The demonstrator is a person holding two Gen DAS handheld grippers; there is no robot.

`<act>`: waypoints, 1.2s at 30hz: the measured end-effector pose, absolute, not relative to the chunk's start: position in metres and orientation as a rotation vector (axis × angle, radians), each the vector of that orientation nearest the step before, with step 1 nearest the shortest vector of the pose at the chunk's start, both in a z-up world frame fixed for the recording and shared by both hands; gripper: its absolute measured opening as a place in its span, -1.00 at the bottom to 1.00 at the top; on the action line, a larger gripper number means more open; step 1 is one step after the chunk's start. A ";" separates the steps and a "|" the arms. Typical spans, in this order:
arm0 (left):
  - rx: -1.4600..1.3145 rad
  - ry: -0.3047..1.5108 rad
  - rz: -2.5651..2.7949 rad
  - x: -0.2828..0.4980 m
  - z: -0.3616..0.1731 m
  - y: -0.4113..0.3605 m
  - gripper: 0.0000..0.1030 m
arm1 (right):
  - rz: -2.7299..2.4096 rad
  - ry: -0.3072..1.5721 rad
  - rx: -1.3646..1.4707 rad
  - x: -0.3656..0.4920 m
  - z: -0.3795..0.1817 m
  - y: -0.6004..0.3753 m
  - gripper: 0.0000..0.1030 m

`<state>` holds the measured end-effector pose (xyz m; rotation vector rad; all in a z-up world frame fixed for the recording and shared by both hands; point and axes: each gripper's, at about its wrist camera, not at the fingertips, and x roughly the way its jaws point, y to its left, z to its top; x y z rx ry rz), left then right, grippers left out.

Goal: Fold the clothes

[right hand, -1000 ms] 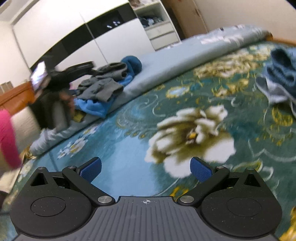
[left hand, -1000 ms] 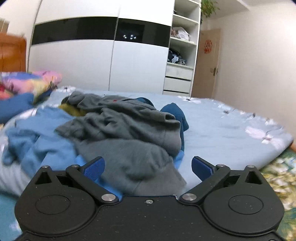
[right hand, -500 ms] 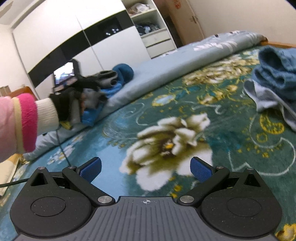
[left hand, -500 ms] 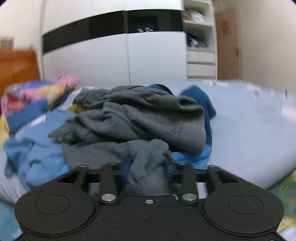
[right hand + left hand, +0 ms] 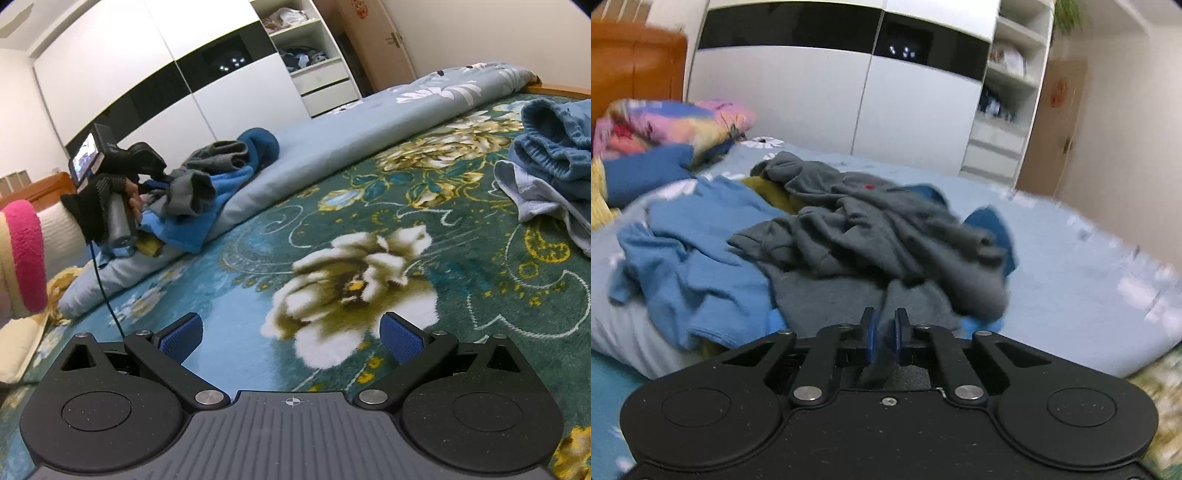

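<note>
2 grippers noted: left gripper (image 5: 885, 334), spread 1 second ago, has closed to pinch the grey garment (image 5: 871, 236) on the far-left heap; right gripper (image 5: 291, 338) stays spread above the floral blanket (image 5: 369, 266); garment secured, likely for lifting clear.

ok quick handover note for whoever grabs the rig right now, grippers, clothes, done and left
Left gripper: shut on an edge of the grey garment, at the near side of the pile.
Right gripper: open, holding nothing, above the floral blanket.
Clothes: the grey garment lies crumpled on top of a light blue garment on the pale blue quilt. A separate heap of blue clothes sits on the floral blanket to the right.
Done: only the grip on the grey garment; nothing here looks folded.
Left: probably pull the grey garment free, spread it flat, fold it, then the rest.
</note>
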<state>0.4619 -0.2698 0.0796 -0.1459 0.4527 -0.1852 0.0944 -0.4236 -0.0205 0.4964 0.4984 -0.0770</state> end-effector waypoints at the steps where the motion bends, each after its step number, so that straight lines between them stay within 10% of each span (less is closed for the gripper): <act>1: -0.152 0.455 -0.190 0.461 0.080 -0.268 -0.84 | -0.078 0.498 0.496 0.094 -0.020 -0.424 1.00; 3: -0.165 0.460 -0.201 0.460 0.082 -0.264 -0.74 | -0.084 0.494 0.505 0.093 -0.021 -0.427 1.00; 5: -0.177 0.464 -0.211 0.458 0.084 -0.260 0.03 | -0.094 0.490 0.511 0.093 -0.023 -0.431 1.00; 21: 0.462 0.317 -0.035 0.525 0.038 -0.414 0.53 | -0.080 0.491 0.558 0.085 -0.035 -0.445 1.00; 24: 0.456 0.341 0.053 0.534 0.035 -0.410 0.35 | -0.072 0.489 0.567 0.084 -0.035 -0.447 1.00; 28: 0.347 0.326 0.048 0.524 0.051 -0.392 -0.87 | -0.063 0.486 0.581 0.082 -0.036 -0.449 1.00; 36: 0.051 0.243 0.037 0.460 0.135 -0.297 -0.90 | -0.074 0.432 0.569 0.074 -0.017 -0.448 1.00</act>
